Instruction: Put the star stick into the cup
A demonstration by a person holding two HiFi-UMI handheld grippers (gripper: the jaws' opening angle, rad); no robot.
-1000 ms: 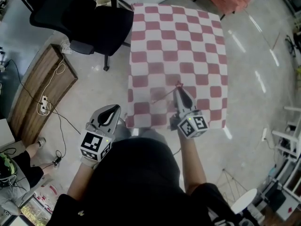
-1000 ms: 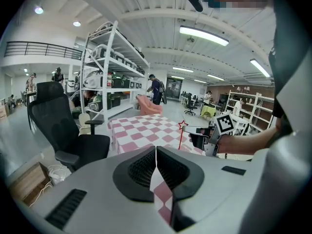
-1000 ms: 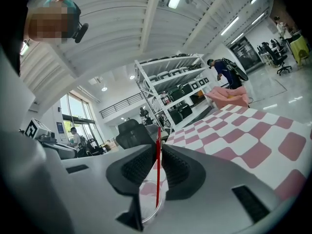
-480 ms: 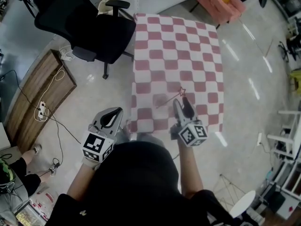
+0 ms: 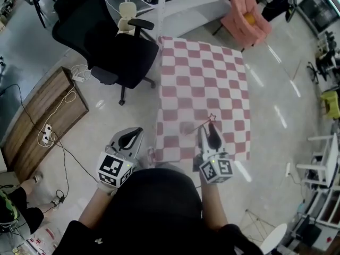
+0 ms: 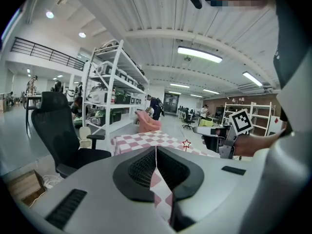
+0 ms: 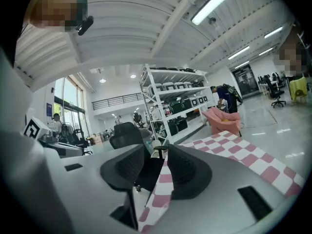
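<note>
The star stick (image 5: pixel 204 123) is a thin red stick with an outlined star on top, on the red-and-white checked table (image 5: pixel 202 68) near its front edge. Its lower end meets a faint greyish patch (image 5: pixel 186 128); whether this is the cup I cannot tell. In the left gripper view the star (image 6: pixel 185 143) stands upright above the cloth. My right gripper (image 5: pixel 208 132) sits just behind the star, apart from it. Its jaws (image 7: pixel 163 156) are open with nothing between them and have just been closing a little. My left gripper (image 5: pixel 129 137) hangs left of the table, shut (image 6: pixel 156 151) and holding nothing.
A black office chair (image 5: pixel 106 41) stands left of the table. A wooden board (image 5: pixel 45 121) and cables lie on the floor at far left. A pink armchair (image 5: pixel 244 15) is beyond the table. White shelving (image 6: pixel 109 89) rises behind.
The right gripper has let go of the star stick and drawn back from it toward me. Both grippers have risen, and the table now looks farther away.
</note>
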